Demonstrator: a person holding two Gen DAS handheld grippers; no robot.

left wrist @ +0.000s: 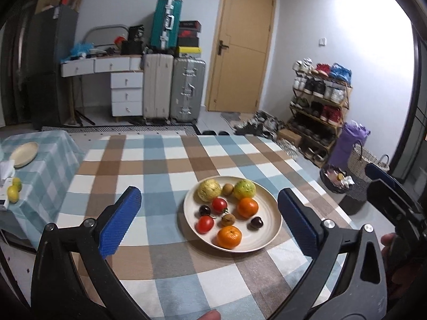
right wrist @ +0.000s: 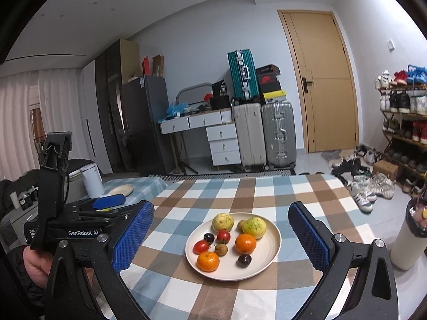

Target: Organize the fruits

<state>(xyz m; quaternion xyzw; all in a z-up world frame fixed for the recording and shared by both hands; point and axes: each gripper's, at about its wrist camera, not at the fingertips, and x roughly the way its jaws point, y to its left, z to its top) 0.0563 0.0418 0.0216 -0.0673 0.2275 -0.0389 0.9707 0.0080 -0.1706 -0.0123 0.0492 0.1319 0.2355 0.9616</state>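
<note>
While both the left gripper (left wrist: 209,220) and right gripper (right wrist: 221,240) gape wide, holding nothing, pick one target. Dead ahead on the plate (right wrist: 272,253): the near orange (right wrist: 208,261), clear of neighbours.

we look out from the left gripper (left wrist: 209,222), low over the table (left wrist: 165,160), facing the door (left wrist: 242,45) far ahead. the plate (left wrist: 269,240) sits near, just past its fingers. from the right gripper (right wrist: 220,236) we look the same way, a bit higher. both views share the plate, table, door and suitcases (right wrist: 264,133). the left gripper shows at this view's left edge.
</note>
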